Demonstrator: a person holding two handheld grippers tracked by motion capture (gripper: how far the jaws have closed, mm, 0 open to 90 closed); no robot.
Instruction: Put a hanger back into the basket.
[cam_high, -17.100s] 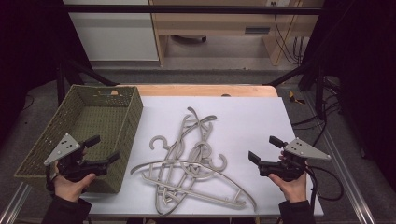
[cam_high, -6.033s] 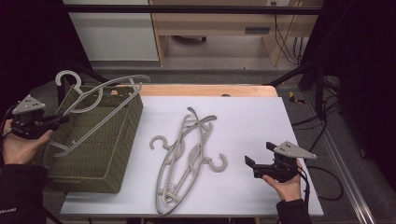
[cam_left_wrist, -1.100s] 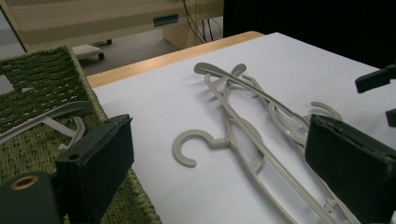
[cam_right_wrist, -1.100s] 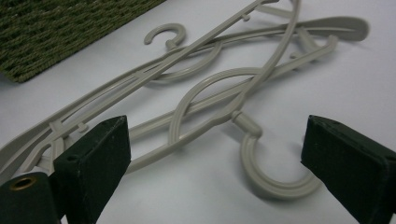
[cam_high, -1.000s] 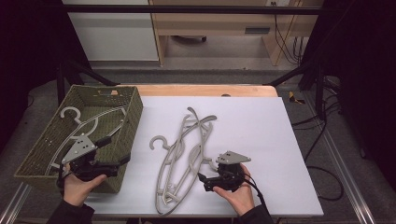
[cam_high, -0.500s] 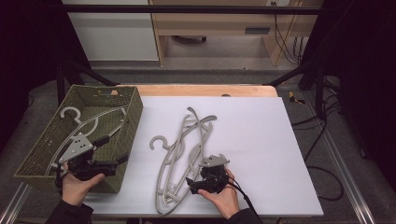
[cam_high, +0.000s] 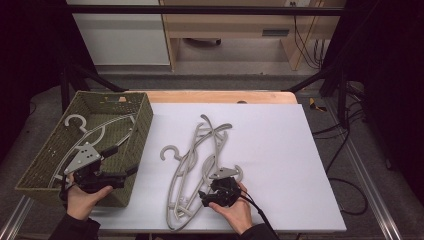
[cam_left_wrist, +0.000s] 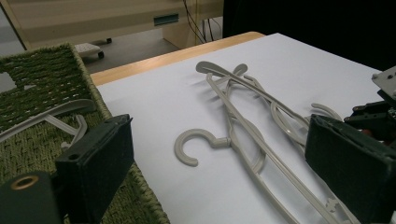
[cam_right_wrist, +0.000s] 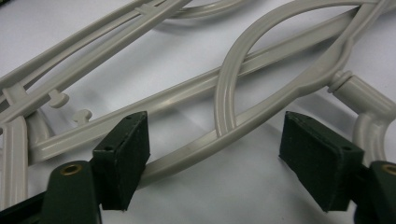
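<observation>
We work over a white worktop (cam_high: 280, 150) with a woven green basket (cam_high: 45, 165) at its left edge. One grey hanger (cam_high: 97, 131) lies inside the basket, its hook toward the far left corner. Two more grey hangers (cam_high: 197, 165) lie crossed on the worktop, one over the other, their hooks pointing apart: one hook (cam_left_wrist: 189, 148) curls toward the basket, the other sits just beside our right hand.

Our right gripper (cam_high: 212, 196) is low over the near end of the crossed hangers. In the right gripper view its fingers (cam_right_wrist: 122, 154) have just been closing but there is a clear gap between them, and a curved arm of the upper hanger (cam_right_wrist: 261, 116) runs through that gap. The left finger lies against or right beside that arm; the right finger (cam_right_wrist: 317, 158) stands clear of the plastic, so nothing is clamped yet.

Our left gripper (cam_high: 117, 172) hovers over the near right side of the basket, pointing toward the worktop. In the left gripper view its fingers (cam_left_wrist: 100, 163) stand wide apart with nothing between them, and beyond them we see the hangers on the worktop and the right gripper at the right edge.
</observation>
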